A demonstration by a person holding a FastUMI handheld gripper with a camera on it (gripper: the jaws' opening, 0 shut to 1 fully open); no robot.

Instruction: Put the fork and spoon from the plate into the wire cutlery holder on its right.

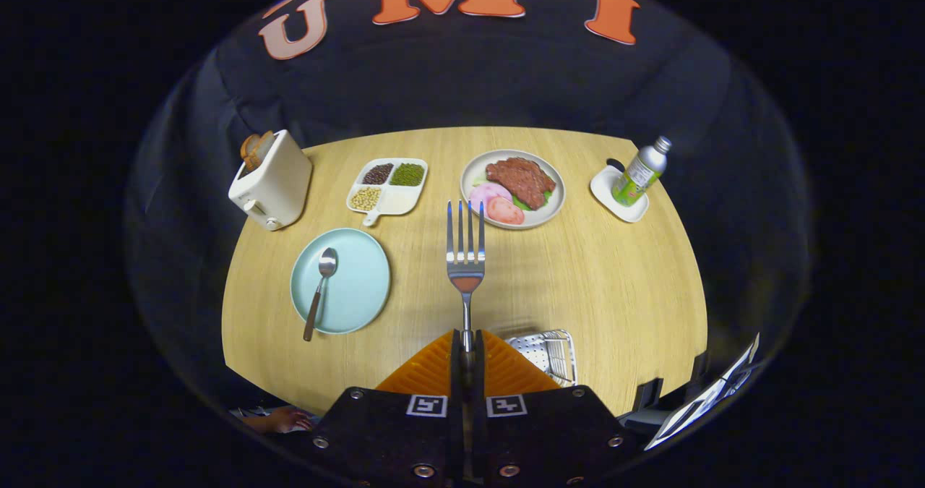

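Observation:
My gripper [467, 343] is shut on the handle of a silver fork [466, 249], which sticks out ahead of the orange fingers [431, 369] with its tines pointing away, held above the table. A pale blue plate [354, 285] lies to the left of the fingers. On it rests a spoon [320, 283] with a brown handle reaching over the plate's near rim. The wire cutlery holder [549, 354] sits just right of my fingers, close below them and partly hidden by the right finger.
On the wooden table [592, 278] beyond the fork: a plate of meat and vegetables [513, 188], a divided dish of beans [386, 188], a white toaster with bread [271, 181] at far left, a bottle on a white coaster [636, 177] at far right. A hand [282, 421] shows at the near edge.

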